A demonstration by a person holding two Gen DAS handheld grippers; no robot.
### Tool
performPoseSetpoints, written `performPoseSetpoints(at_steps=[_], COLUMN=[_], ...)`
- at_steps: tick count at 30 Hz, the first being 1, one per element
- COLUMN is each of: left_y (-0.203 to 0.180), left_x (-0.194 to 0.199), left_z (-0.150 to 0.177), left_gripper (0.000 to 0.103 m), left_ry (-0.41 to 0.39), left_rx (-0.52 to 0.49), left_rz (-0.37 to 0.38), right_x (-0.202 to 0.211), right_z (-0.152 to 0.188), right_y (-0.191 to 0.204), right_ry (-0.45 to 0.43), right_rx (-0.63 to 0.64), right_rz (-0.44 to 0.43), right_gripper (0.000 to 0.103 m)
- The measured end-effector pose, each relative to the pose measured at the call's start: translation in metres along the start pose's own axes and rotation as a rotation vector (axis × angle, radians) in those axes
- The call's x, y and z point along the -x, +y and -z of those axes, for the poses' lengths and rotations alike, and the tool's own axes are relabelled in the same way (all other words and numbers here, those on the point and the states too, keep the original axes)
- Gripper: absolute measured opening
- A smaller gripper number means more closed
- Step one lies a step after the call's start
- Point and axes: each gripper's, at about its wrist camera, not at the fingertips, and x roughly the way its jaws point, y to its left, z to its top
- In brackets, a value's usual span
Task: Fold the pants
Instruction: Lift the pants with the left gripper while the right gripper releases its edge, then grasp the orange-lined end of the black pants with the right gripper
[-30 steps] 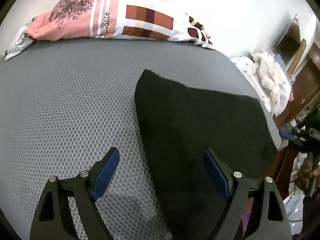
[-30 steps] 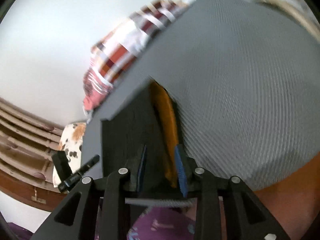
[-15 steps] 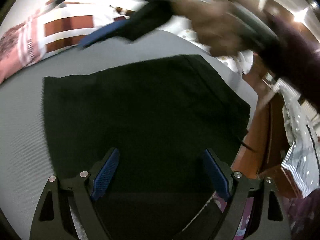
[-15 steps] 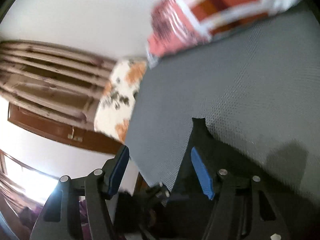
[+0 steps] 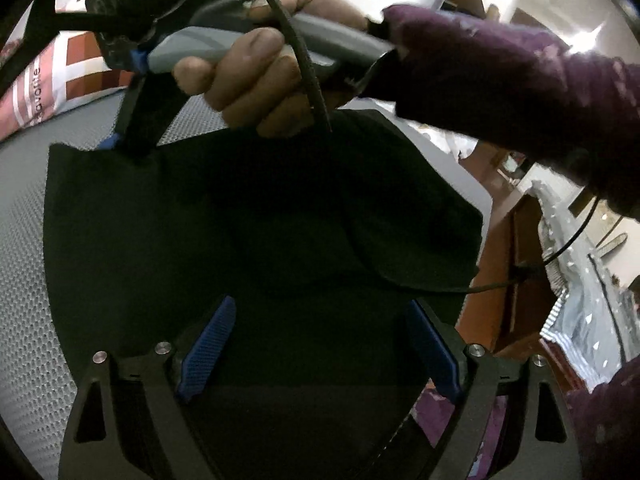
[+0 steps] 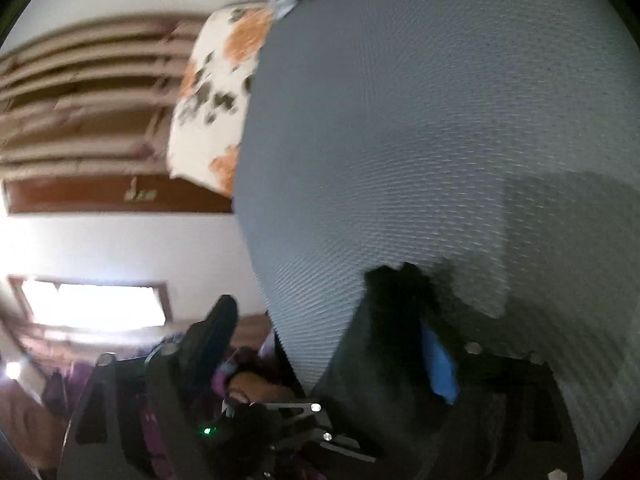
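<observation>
One pair of black fabric pants [image 5: 248, 232] lies folded on the grey honeycomb-mesh mattress [image 5: 24, 280], filling the centre of my left view. My left gripper [image 5: 316, 348] hangs over it with blue pads spread apart, nothing between them. My right gripper [image 5: 132, 136] — upper left of that frame, held by a hand [image 5: 256, 76] in a purple sleeve — touches the pants' far corner; its fingers stand apart in the right view. One pink patchwork pillow [image 5: 44, 84] sits at the left edge — I see no containers.
</observation>
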Motion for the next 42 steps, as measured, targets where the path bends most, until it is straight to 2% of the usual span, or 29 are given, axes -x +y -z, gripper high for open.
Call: performPoseSetpoints(at_steps=[3, 5, 9, 11, 13, 16, 18, 22, 24, 26, 27, 33, 36, 42], left_y=[-0.001, -0.001, 0.000, -0.001, -0.004, 0.000, 0.000, 0.002, 0.001, 0.000, 0.000, 0.001, 0.001, 0.002], left_x=[0.000, -0.001, -0.001, -0.001, -0.003, 0.002, 0.002, 0.002, 0.002, 0.002, 0.002, 0.002, 0.002, 0.004], left_z=[0.001, 0.002, 0.004, 0.004, 0.005, 0.004, 0.004, 0.004, 0.005, 0.005, 0.005, 0.005, 0.005, 0.006], left_gripper=[0.086, 0.086, 0.086, 0.086, 0.086, 0.086, 0.086, 0.086, 0.086, 0.086, 0.086, 0.086, 0.086, 0.086], left_ry=[-0.006, -0.005, -0.011, -0.013, -0.010, -0.012, -0.015, -0.016, -0.016, -0.015, -0.014, -0.009, -0.014, -0.019], left_rx=[0.017, 0.016, 0.035, 0.035, 0.018, 0.014, 0.029, 0.041, 0.033, 0.029, 0.030, 0.038, 0.045, 0.042], left_rz=[0.013, 0.011, 0.022, 0.018, 0.002, -0.002, 0.011, 0.020, 0.016, 0.012, 0.012, 0.023, 0.029, 0.026], right_x=[-0.001, 0.001, 0.022, 0.032, 0.038, 0.049, 0.052, 0.049, 0.031, 0.013, 0.010, -0.012, -0.016, 0.000], right_z=[-0.008, -0.014, -0.031, -0.037, -0.039, -0.034, -0.030, -0.016, -0.007, -0.006, -0.007, -0.030, -0.033, -0.040], right_y=[-0.006, -0.010, -0.018, -0.018, -0.013, -0.006, -0.008, -0.008, -0.001, 0.004, 0.005, 0.001, -0.003, -0.009], right_ry=[-0.042, -0.060, -0.194, -0.224, -0.237, -0.205, -0.141, -0.011, 0.101, 0.157, 0.158, 0.111, 0.114, -0.003], right_rx=[-0.010, -0.013, -0.033, -0.034, -0.017, 0.014, 0.008, 0.014, 0.039, 0.060, 0.064, 0.062, 0.062, 0.057], right_rz=[-0.083, -0.094, -0.125, -0.149, -0.123, -0.043, 0.006, -0.026, -0.032, -0.006, -0.020, -0.158, -0.163, -0.197], right_gripper=[0.090, 0.090, 0.089, 0.089, 0.089, 0.089, 0.089, 0.090, 0.094, 0.097, 0.102, 0.102, 0.102, 0.099])
